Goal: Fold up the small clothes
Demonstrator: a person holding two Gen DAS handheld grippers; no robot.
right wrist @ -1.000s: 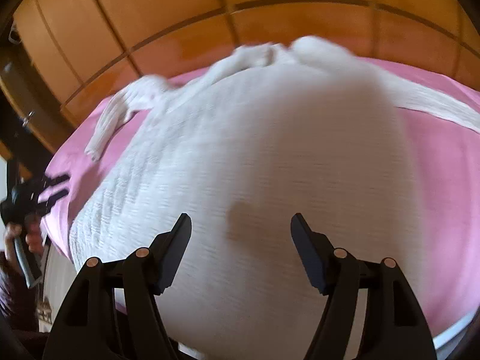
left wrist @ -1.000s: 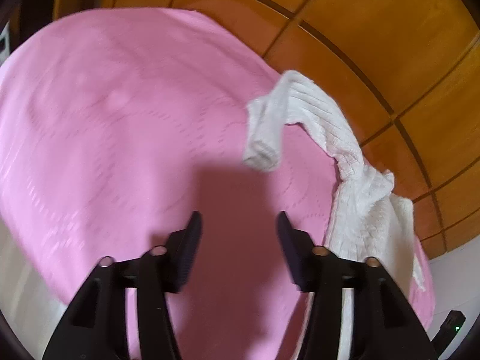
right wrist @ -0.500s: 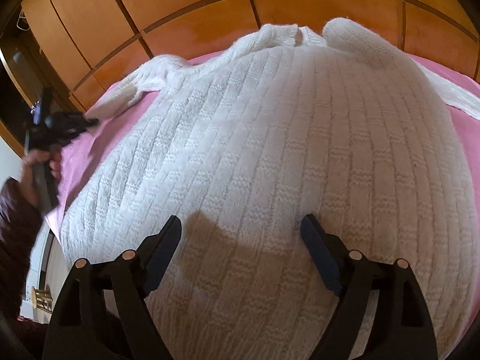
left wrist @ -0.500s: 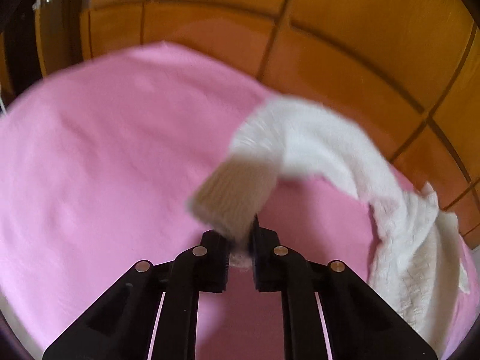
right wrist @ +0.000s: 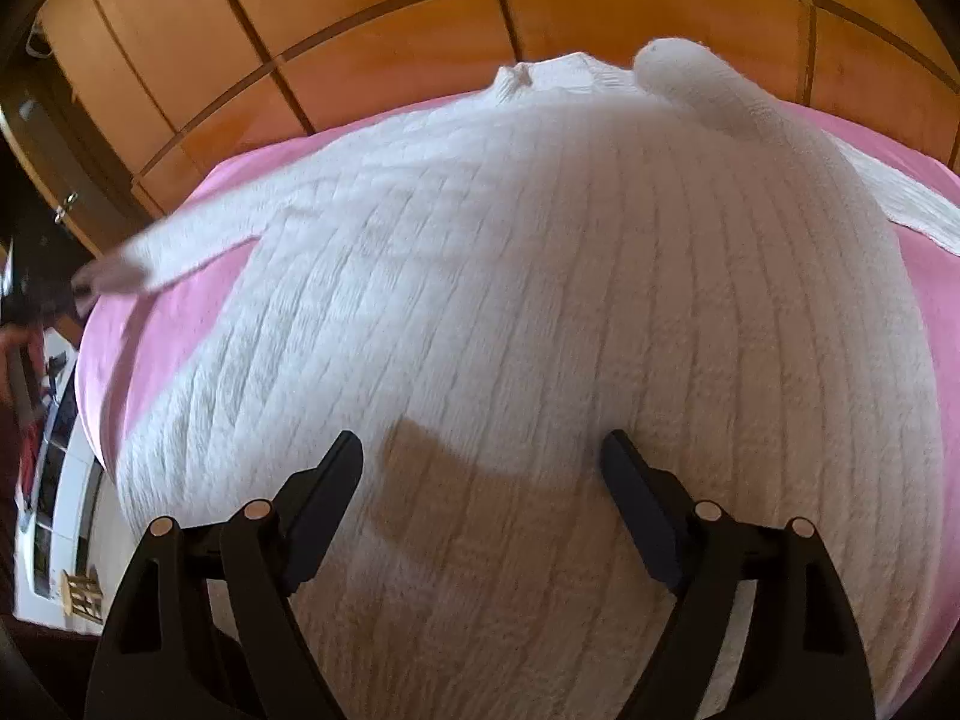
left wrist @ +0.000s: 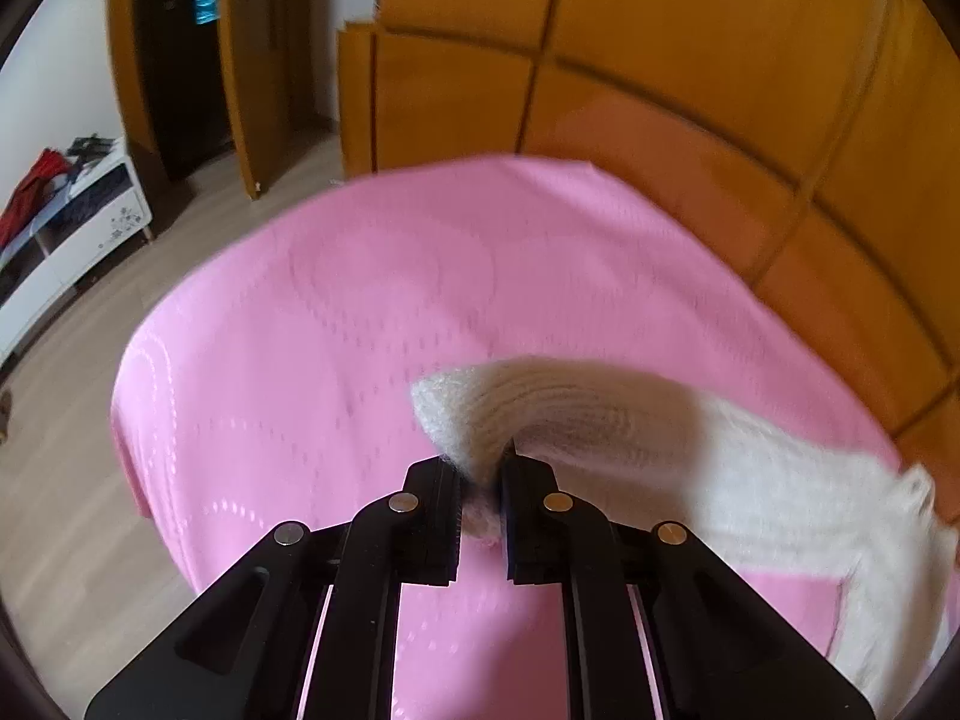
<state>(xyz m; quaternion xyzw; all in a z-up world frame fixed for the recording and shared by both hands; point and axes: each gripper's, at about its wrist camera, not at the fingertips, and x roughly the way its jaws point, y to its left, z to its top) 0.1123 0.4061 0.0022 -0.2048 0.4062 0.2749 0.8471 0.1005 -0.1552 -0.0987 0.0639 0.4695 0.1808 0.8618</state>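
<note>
A white ribbed knit sweater lies spread on a pink sheet. In the left wrist view my left gripper is shut on the cuff of the sweater's sleeve, which is lifted off the sheet and stretches away to the right. The right wrist view shows that same sleeve pulled out to the left, with the left gripper blurred at its end. My right gripper stands open just above the sweater's body, nothing between its fingers. The other sleeve lies folded over the body at the top right.
Orange wooden wall panels run close behind the sheet. An open wooden door and a low white shelf unit with red items stand at the left, across a wood floor. The sheet's edge drops off at the left.
My left gripper shut on the sleeve cuff, then lifted and pulled it out to the left, straightening the sleeve. The right gripper opened a little and stayed over the sweater's body.
</note>
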